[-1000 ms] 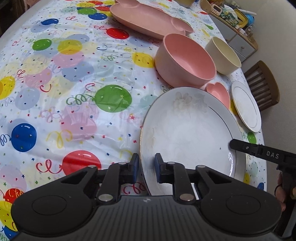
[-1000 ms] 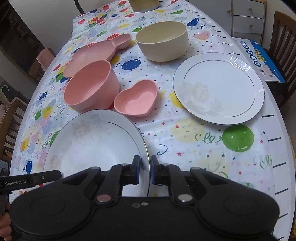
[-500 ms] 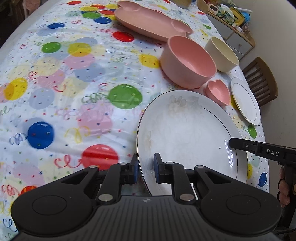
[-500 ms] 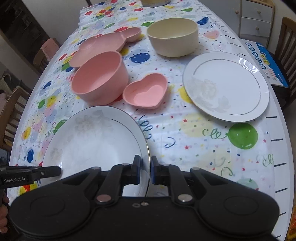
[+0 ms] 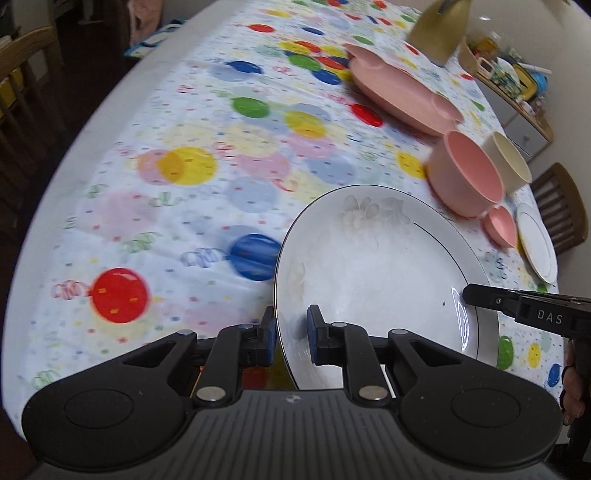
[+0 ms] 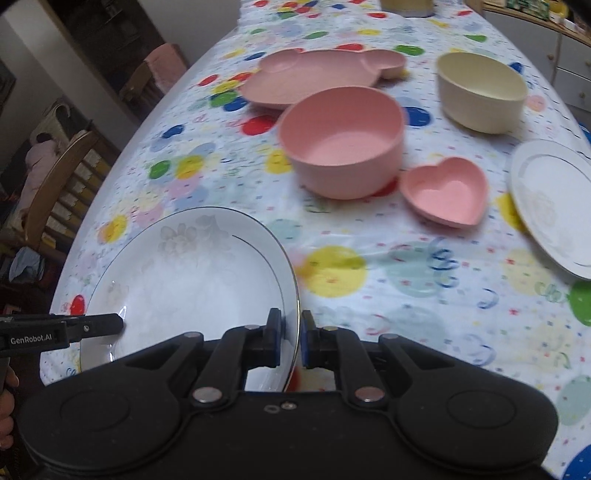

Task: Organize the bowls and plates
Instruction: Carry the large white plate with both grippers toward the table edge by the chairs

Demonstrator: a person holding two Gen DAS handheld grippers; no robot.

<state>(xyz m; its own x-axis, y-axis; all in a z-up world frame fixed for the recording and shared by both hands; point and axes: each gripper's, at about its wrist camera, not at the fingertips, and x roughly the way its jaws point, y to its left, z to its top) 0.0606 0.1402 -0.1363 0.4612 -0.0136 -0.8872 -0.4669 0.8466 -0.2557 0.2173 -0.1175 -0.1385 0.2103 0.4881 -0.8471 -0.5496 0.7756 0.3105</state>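
Both tongs are clamped on the one big white plate [image 5: 373,273]: the left gripper [image 5: 290,334] pinches its near left rim, and the right gripper [image 6: 290,341] pinches the opposite rim, each with the thin china edge squeezed between its blue pads. The plate hangs at the near end of the table [image 5: 66,155], tilted a little and, as far as I can judge, lifted clear of the balloon-print cloth [image 5: 207,206].

By my reading the sorting has hardly begun. Nothing is stacked yet; every piece lies on its own. The smaller white plate [image 6: 554,206] rests flat at the right edge, and it looks the natural partner for the big one. The pink bowl [image 6: 343,144] stands in the middle, with the cream bowl [image 6: 482,90] farther off to its right and the little heart-shaped dish [image 6: 445,190] just beside the pink bowl on the near right. The pink mouse-eared tray [image 6: 314,77] lies beyond them.

The heart-shaped dish and the pink bowl sit between the carried plate and the small plate, so a low sweep rightward could clip them. To the left the cloth lies bare. A wooden chair [image 6: 55,184] stands off the left edge, and a yellowish container [image 5: 439,29] sits at the far end.
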